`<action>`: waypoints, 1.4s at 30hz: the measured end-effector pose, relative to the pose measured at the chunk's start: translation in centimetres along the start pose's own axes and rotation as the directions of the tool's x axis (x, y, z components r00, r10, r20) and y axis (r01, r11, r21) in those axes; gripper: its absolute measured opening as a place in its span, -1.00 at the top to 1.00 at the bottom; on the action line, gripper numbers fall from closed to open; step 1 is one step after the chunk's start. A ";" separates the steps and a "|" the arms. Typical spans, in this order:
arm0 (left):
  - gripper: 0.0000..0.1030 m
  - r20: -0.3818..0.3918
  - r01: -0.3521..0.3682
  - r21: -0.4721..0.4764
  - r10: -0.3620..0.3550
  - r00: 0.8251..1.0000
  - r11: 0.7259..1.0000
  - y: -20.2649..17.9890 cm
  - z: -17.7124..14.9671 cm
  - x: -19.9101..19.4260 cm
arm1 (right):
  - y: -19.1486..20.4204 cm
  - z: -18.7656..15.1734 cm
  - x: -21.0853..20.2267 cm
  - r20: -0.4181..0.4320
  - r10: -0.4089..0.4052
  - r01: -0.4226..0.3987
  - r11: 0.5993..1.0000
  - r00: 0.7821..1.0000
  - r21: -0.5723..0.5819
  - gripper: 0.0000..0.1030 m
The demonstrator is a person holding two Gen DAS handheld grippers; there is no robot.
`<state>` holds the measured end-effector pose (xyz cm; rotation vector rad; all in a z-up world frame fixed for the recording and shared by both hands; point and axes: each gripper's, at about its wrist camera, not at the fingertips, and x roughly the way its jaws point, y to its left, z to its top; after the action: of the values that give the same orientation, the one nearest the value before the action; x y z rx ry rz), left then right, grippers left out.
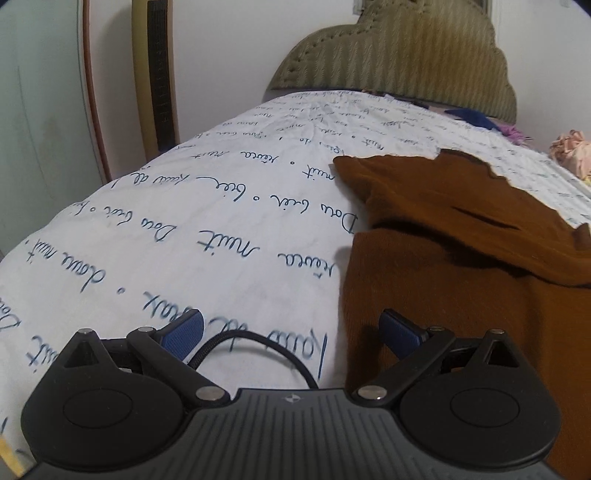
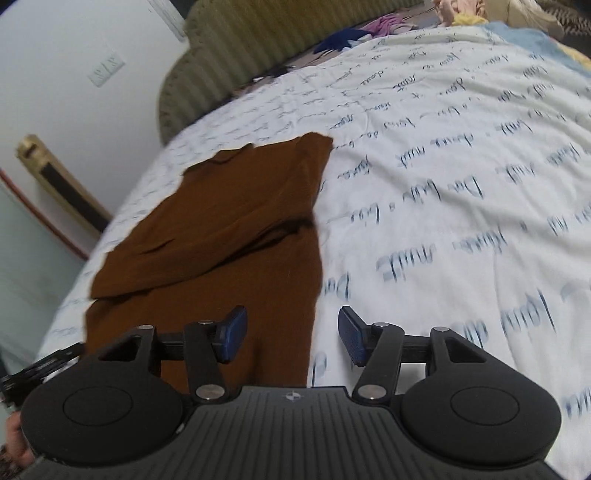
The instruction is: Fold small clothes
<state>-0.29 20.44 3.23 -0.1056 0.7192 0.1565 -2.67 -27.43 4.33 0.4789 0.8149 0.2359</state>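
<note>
A brown knitted garment [image 1: 461,266] lies flat on the bed, its upper part folded over the lower. In the right wrist view the same brown garment [image 2: 229,236] stretches away from the gripper, left of centre. My left gripper [image 1: 291,334] stands open over the garment's left edge, one blue pad above the sheet and the other above the brown cloth, nothing between them. My right gripper [image 2: 291,334] is open too, straddling the garment's right edge, with only cloth and sheet beneath it.
The bed carries a white sheet [image 1: 221,229] printed with blue handwriting. An olive padded headboard [image 1: 406,59] stands at the far end. Loose coloured clothes [image 2: 369,26] lie near it. A wall and tall boards [image 1: 155,74] border the left side. A hand [image 2: 14,435] shows at the lower left.
</note>
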 end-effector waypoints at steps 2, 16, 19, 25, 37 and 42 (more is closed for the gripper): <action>-0.98 0.005 -0.013 0.018 0.013 1.000 1.000 0.1 -0.5 -0.6 | -0.2 -1.2 -1.1 -0.018 0.030 -0.030 1.000 0.999 0.007 -0.09; -0.98 -0.039 0.071 0.026 -0.070 0.997 0.997 3.5 -5.9 -6.8 | 0.3 -9.0 -3.2 -0.206 0.210 -0.193 0.976 0.956 0.101 -0.08; -0.98 -0.048 0.146 -0.002 -0.146 0.988 0.989 4.7 -7.1 -8.8 | -0.1 -10.3 -4.9 -0.204 0.237 -0.216 0.969 0.950 0.124 -0.08; -0.98 -0.110 0.258 -0.068 -0.264 0.958 0.964 6.2 -8.6 -10.0 | -3.6 -12.0 -6.8 -0.173 0.302 -0.247 0.928 0.938 0.280 -0.09; -0.98 -0.128 0.470 -0.473 -0.586 0.800 0.745 9.1 -8.7 -9.2 | -5.5 -12.4 -5.0 -0.100 0.442 -0.362 0.827 0.891 0.430 -0.33; -0.98 -0.154 0.497 -0.416 -0.598 0.787 0.761 6.7 -7.6 -8.3 | -6.1 -12.3 -4.3 -0.052 0.495 -0.415 0.778 0.867 0.472 -0.30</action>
<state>-12.56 25.05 2.81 -0.6997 0.9074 -0.3144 -14.55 -30.49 -3.19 1.1144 0.9177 0.5556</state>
